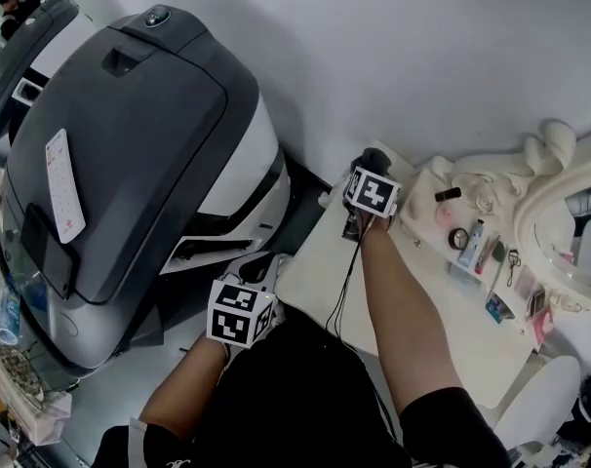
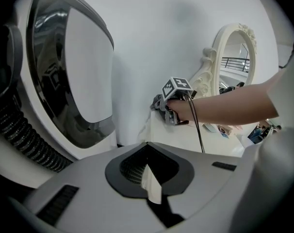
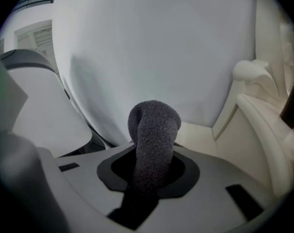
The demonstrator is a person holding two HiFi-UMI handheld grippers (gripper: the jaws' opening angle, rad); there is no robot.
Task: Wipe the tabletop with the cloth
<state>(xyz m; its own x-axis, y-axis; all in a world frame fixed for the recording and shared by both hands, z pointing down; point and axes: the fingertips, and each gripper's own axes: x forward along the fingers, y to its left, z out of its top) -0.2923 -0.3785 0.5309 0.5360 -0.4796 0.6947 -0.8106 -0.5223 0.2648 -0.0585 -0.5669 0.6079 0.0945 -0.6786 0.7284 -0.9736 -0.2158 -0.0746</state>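
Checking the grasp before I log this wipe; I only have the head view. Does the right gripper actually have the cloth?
Observer: Yes. In the right gripper view the dark grey cloth is pinched between the jaws of the right gripper, with a bunch sticking out ahead.
Operator: Left one carrying anything?
Observer: No. The left gripper view shows the left gripper with jaws together and nothing between them.
Operator: Where is the left one pointing?
Observer: Across at the edge of the tabletop and at the right gripper working there, with the ornate mirror behind it.
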